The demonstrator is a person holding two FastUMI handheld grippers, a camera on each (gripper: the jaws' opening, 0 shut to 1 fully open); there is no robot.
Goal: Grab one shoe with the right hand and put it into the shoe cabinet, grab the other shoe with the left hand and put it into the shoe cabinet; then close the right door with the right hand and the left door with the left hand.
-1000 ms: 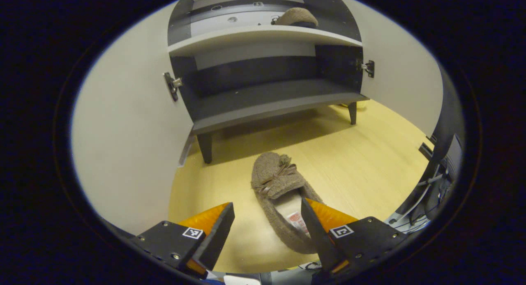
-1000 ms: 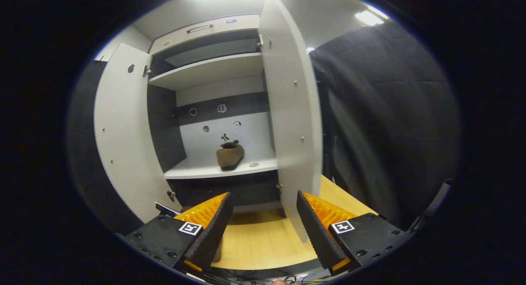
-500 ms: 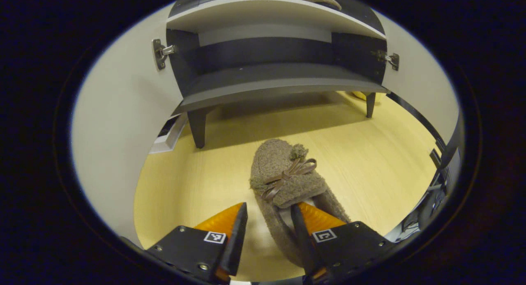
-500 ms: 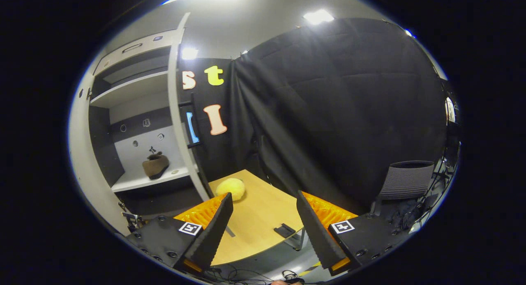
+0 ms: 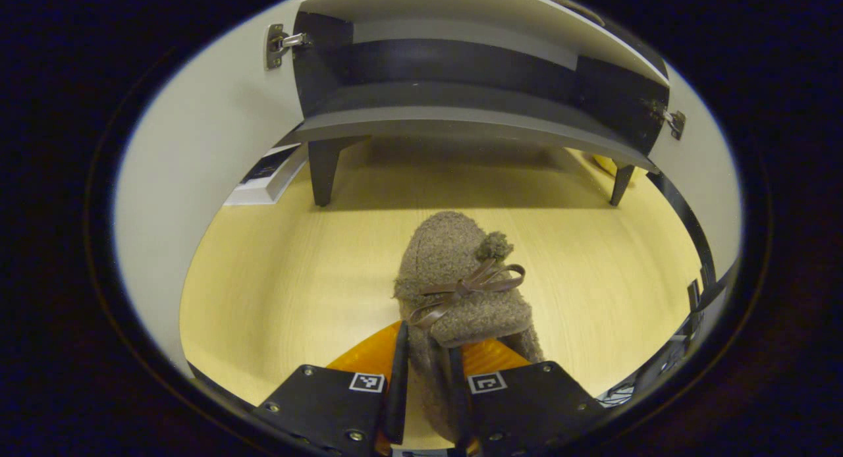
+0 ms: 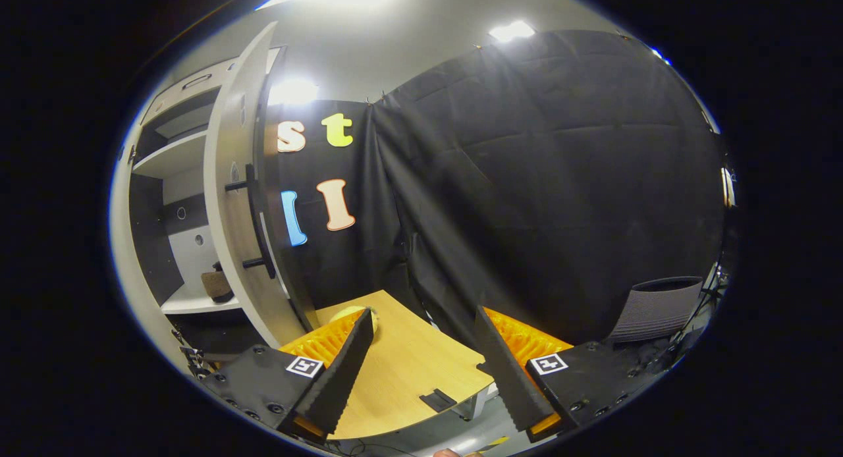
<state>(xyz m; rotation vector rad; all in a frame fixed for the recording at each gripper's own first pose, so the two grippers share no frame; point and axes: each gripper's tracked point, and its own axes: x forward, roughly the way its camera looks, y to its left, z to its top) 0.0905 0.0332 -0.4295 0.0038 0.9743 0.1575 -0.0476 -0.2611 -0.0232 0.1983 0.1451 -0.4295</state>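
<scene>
Left claw (image 5: 427,384): fingers close together, clamped on the near wall of the shoe (image 5: 461,279). One finger sits outside the shoe wall, the other inside the opening. The shoe rests on the wooden floor (image 5: 296,279) in front of the cabinet (image 5: 461,124), toe toward the cabinet, bow on top. The cabinet's bottom shelf lies just beyond the shoe, raised on legs. Both doors stand open; the left door (image 5: 197,147) is at the left edge of the left gripper view.

Right claw (image 6: 421,371): fingers apart, holding nothing, raised above the floor and aimed past the cabinet toward the booth wall. The right door (image 6: 230,213) is open, seen nearly edge-on with its handle facing the camera. Behind it, the second shoe (image 6: 216,286) sits on a cabinet shelf. A yellow object (image 6: 352,312) lies on the floor just beyond the claw's left fingertip.
</scene>
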